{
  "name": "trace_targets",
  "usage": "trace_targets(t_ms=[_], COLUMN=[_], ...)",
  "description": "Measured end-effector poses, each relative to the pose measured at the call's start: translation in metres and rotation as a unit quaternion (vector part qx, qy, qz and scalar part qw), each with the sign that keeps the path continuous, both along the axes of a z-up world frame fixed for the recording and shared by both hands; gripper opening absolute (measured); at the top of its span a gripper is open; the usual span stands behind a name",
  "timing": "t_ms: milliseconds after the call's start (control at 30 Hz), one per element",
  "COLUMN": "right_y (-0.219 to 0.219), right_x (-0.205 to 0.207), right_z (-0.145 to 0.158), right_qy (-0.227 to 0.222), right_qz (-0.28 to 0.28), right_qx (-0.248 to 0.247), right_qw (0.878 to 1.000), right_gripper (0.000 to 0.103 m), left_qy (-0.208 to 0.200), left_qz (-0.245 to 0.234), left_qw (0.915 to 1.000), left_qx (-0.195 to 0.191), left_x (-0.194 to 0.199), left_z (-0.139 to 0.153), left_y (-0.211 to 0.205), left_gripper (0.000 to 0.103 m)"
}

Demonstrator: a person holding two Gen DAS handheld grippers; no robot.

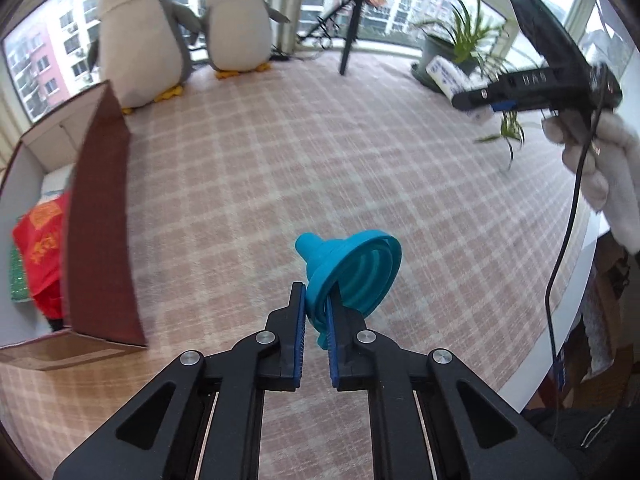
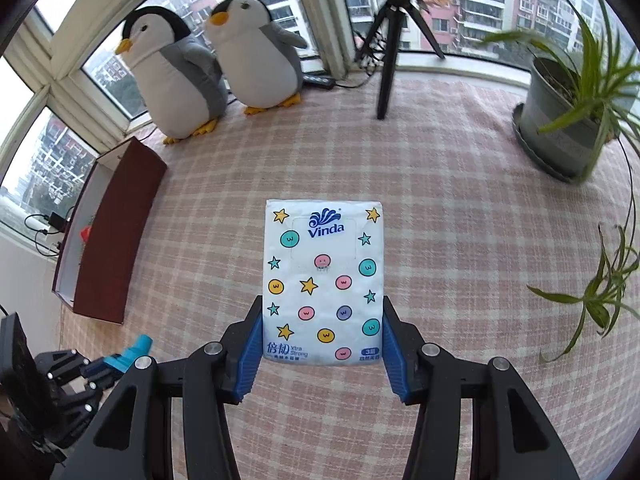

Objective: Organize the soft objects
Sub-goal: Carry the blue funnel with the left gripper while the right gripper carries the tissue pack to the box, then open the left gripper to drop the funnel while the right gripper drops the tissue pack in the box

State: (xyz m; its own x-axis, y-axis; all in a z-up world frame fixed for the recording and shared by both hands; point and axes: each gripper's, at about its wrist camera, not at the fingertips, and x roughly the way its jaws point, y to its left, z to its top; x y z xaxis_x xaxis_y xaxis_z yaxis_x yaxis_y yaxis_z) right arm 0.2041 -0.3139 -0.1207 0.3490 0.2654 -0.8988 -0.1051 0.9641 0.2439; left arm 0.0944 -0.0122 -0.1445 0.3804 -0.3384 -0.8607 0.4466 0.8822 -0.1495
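Pinching teal funnel (image 1: 352, 272) in left tongs (image 1: 318, 312), right tongs (image 2: 323, 344) gripping tissue pack (image 2: 323, 280)

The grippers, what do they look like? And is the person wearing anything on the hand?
Both grippers, left and right, are black, with angular linked arms, round silver pins and ribbed blue pads on the fingers. The right one has raised lettering on its side and a thin black cable hanging down. The hand holding it wears a fuzzy white glove.

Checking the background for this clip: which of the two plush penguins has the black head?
The left penguin, nearer the open maroon box. Its head is black on top and it stands taller; the right penguin beside it has a grey head.
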Motion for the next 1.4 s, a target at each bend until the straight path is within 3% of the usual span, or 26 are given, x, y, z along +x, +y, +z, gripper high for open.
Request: trace_targets(t_ms=[233,633,1100,1400], right_y=[0.064,0.204,0.336,0.381], right_x=[0.005,0.019,0.065,0.099], right_z=[0.025,0.053,0.044,0.017], right_qy=[-0.03,-0.071,-0.07,-0.054], right_qz=[0.059,0.167,0.218,0.231], right_qx=[-0.008,-0.013,-0.021,-0.039], right_qw=[0.998,0.983,0.973,0.971], right_gripper=[0.048,0.048,0.048,0.048], left_qy=[-0.035,-0.072,-0.054,-0.04], left_qz=[0.075,0.169,0.185,0.179], left_qw=[0.9966,0.9825,0.9806,0.9821], left_qx=[-0.008,0.031,0.038,0.041], left_x=[0.015,0.056,0.141,0.18], left_z=[0.043,0.077,0.058,0.039], left_y=[0.067,0.178,0.226,0.239], left_gripper=[0.008,0.008,0.008,0.008])
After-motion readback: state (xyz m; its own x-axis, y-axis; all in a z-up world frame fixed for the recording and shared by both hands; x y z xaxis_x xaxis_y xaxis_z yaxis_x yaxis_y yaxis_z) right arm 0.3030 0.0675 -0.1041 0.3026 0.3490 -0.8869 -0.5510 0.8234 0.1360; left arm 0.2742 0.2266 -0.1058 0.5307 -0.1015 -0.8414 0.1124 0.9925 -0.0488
